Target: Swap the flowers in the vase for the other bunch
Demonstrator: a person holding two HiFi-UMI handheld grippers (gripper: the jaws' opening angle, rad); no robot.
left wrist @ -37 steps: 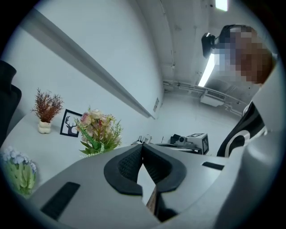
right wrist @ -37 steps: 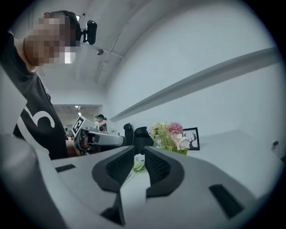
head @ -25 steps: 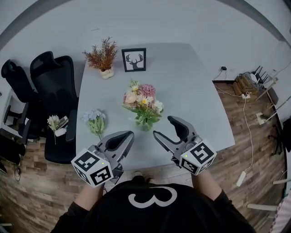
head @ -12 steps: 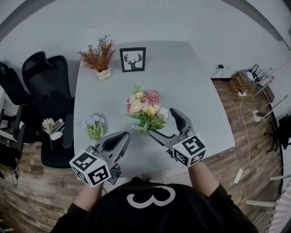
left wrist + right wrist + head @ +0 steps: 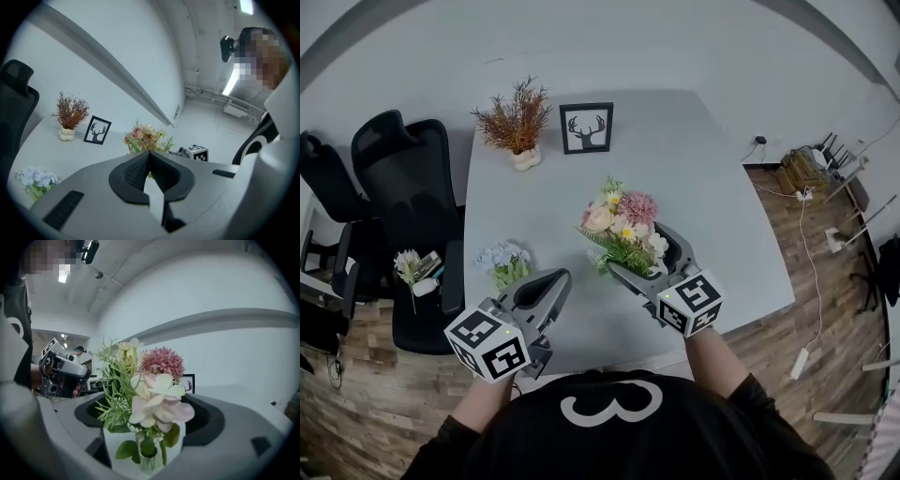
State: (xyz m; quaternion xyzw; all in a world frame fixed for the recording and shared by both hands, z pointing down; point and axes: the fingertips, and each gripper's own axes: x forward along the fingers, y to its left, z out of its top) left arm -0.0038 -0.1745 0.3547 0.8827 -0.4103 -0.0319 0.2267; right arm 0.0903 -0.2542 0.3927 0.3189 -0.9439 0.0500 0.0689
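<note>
grey tabletop (image 5: 712, 187) carries a mixed bouquet (image 5: 623, 225) of pink, cream and yellow blooms with green fronds. it stands upright in a slim glass vase (image 5: 151, 464) near the front edge. the right gripper (image 5: 637, 247) reaches in from the near side with its jaws spread wide, one on each side of the vase. they have just been opening, and the vase and stems stand between them. as far as the right gripper view shows, neither pad presses the glass, though leaves cover part of the gap. the left gripper (image 5: 560, 275) hangs over the front of the table to the left of the bouquet, its jaws brought together with nothing between them. left of its tips the other bunch (image 5: 506, 262), pale blue flowers with green stems, lies flat on the table, apart from the vase. at the far side stand a rust-coloured dried plant (image 5: 514, 114) in a small cream pot (image 5: 525, 157) and, beside it, a black-framed deer picture (image 5: 587, 127). a black office chair (image 5: 408, 178) stands off the table's left edge on wood flooring (image 5: 825, 319).
</note>
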